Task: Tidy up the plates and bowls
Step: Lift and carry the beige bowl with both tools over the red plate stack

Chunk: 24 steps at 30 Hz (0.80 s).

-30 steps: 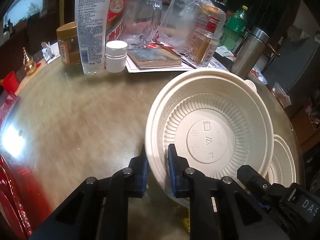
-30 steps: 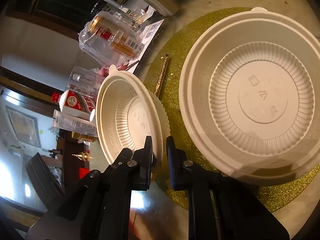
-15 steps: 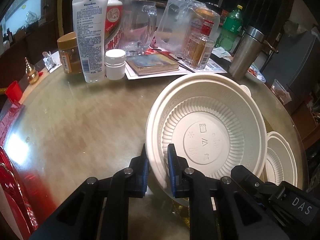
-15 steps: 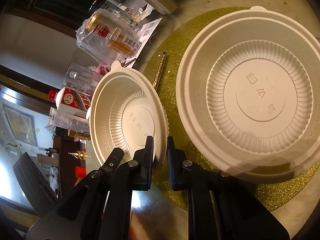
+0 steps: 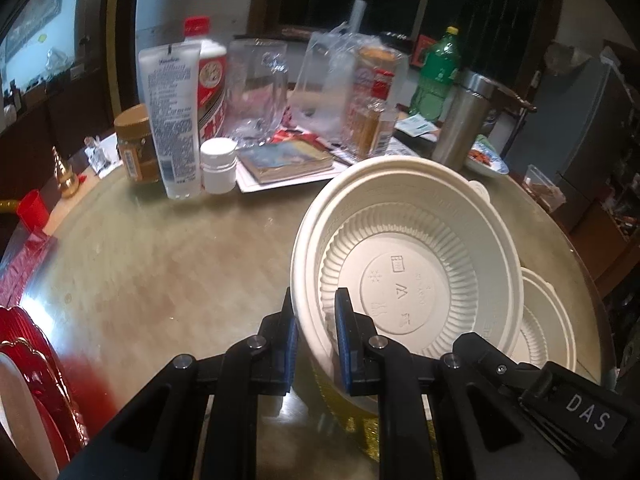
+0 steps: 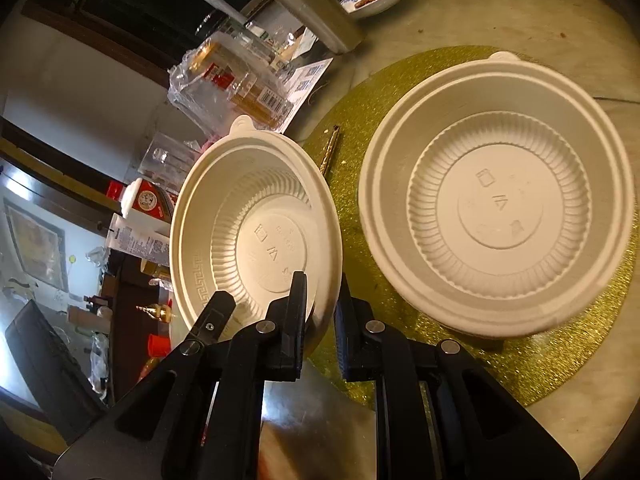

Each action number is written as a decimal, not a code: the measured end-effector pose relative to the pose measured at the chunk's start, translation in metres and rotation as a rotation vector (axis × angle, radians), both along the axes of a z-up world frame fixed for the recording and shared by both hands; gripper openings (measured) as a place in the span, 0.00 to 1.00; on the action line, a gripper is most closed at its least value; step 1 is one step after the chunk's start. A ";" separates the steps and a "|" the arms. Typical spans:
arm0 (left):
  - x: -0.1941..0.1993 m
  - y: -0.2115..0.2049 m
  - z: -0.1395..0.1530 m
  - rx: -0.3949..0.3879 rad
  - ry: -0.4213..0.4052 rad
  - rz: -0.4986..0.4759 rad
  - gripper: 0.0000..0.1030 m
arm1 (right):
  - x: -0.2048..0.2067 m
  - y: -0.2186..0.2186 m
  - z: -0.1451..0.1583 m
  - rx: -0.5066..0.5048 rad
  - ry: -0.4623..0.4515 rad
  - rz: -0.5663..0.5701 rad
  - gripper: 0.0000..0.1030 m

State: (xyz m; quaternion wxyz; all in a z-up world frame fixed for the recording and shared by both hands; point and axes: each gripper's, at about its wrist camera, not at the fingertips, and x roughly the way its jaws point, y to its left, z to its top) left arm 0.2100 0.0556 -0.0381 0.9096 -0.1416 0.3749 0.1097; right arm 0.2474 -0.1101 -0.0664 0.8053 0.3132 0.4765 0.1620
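On the round, glossy table [image 5: 168, 264], the left gripper [image 5: 316, 332] pinches the near rim of a large cream bowl [image 5: 408, 272], one pad outside the wall and one inside, and holds it tilted with its inside facing the camera. Against the frame of a second ago the bowl sits higher above the tabletop, and more of the cluttered far edge shows behind it: the white lotion tube [image 5: 170, 116], the small white jar [image 5: 218, 164] and the steel flask [image 5: 464, 120] now appear lower and farther off. The right gripper [image 6: 320, 312] is likewise closed on the rim of a smaller bowl [image 6: 256, 232], gripping it just as it did a second ago, though that bowl has swung to show more of its inside. In the right wrist view a second large bowl [image 6: 496, 208] rests flat on a glittery gold round mat [image 6: 560, 360], close beside the held one. All the bowls are thin moulded plastic, matte cream, with fine radial ribs around a flat centre stamped with small symbols, a stepped rim and a little tab; the smaller bowl's rim carries a key-pattern border.
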 end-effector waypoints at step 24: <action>-0.063 -0.065 0.054 0.007 -0.102 -0.232 0.15 | -0.103 -0.069 0.065 -0.060 -0.133 -0.161 0.13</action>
